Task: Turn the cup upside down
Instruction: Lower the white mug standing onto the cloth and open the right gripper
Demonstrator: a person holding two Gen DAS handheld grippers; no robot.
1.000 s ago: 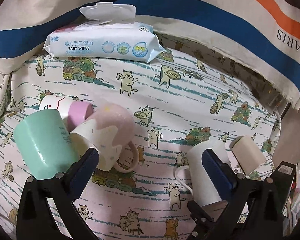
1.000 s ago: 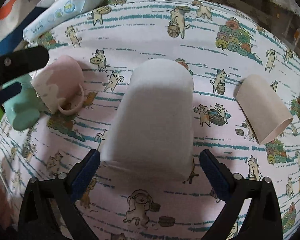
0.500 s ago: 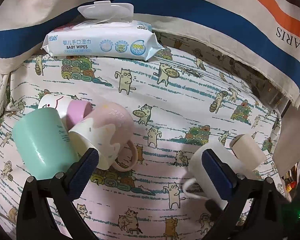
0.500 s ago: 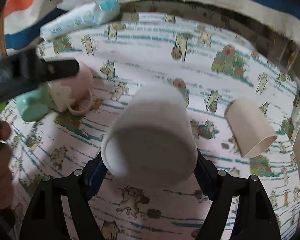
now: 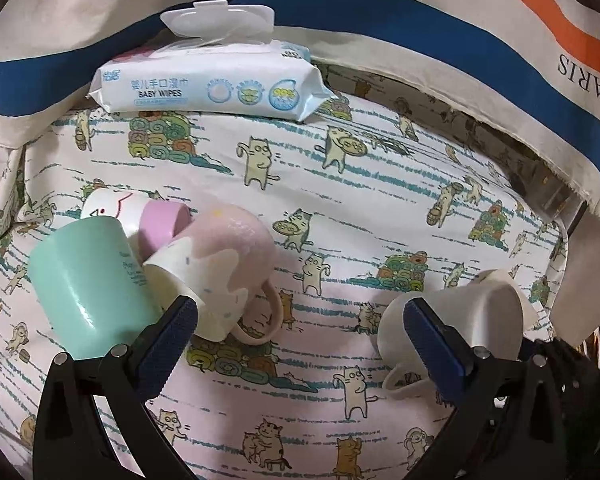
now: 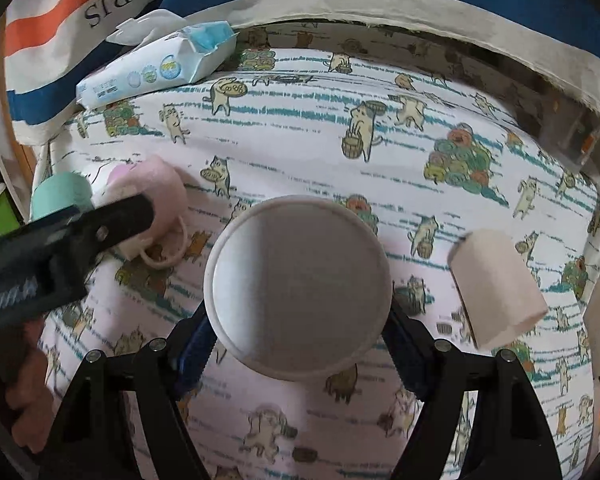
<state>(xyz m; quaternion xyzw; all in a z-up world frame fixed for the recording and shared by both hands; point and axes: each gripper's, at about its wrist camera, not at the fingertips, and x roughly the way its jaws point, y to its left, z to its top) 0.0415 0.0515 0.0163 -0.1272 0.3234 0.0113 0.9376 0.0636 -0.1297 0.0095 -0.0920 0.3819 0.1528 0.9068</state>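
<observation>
My right gripper (image 6: 298,344) is shut on a white mug (image 6: 298,284) and holds it lifted and tipped, its round flat bottom facing the camera. In the left wrist view the same white mug (image 5: 460,320) hangs tilted at the right, handle low, partly behind my left finger. My left gripper (image 5: 300,320) is open and empty, hovering above the cat-print cloth (image 5: 340,208). Its left finger is near a pink-and-cream mug (image 5: 220,268) lying on its side.
A mint cup (image 5: 88,280), a small purple cup (image 5: 162,226) and a white cup (image 5: 108,208) lie clustered at the left. A beige cup (image 6: 496,284) lies on its side at the right. A baby wipes pack (image 5: 208,84) rests at the back against striped fabric.
The right gripper closed on the white mug, lifted it off the cloth and tipped it so its bottom now faces the camera. The left gripper stayed open and barely moved.
</observation>
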